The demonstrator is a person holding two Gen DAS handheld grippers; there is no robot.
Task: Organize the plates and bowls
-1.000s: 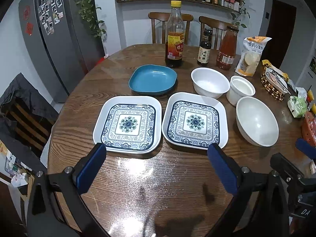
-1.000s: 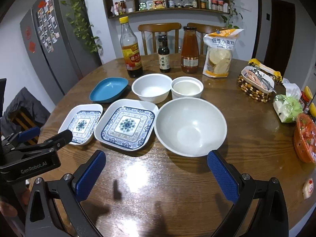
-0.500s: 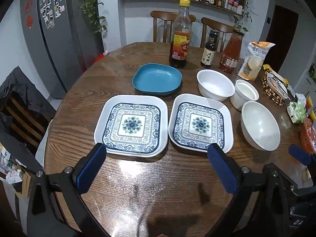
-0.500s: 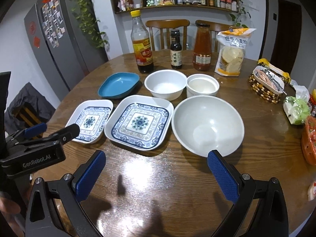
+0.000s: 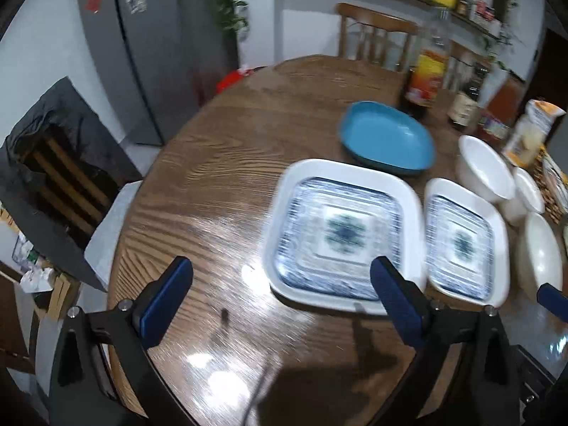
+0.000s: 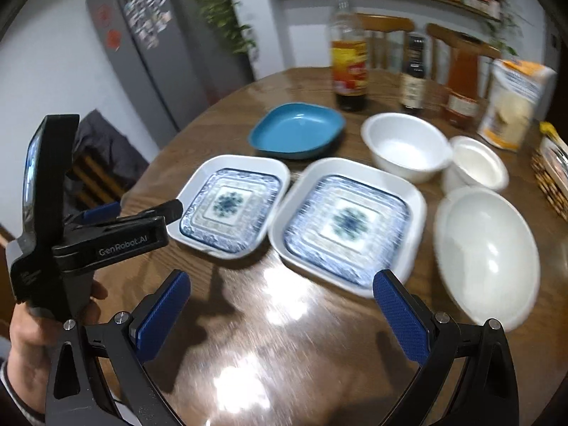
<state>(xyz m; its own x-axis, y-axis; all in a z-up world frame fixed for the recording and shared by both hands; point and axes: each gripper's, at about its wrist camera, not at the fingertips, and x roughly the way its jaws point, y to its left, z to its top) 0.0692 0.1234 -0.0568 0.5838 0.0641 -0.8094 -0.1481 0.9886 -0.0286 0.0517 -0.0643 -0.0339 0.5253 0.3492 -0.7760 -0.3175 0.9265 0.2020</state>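
Two square white plates with blue patterns lie side by side on the round wooden table. In the left wrist view my left gripper hovers low over the near left plate. Its jaws are closing a little, still wide, with nothing gripped; the right finger overlaps the plate's near corner. The second plate lies to the right. My right gripper stands open above the table before the right plate. The left plate and left gripper show beside it. A blue dish sits behind.
White bowls stand at the right: a deep one, a small cup and a large bowl. Sauce bottles, a snack bag and a woven basket line the far side. A hand holds the left gripper.
Both grippers have swung left and dropped closer to the table. The plates now look larger and sit further right in both views. Nothing was picked up.
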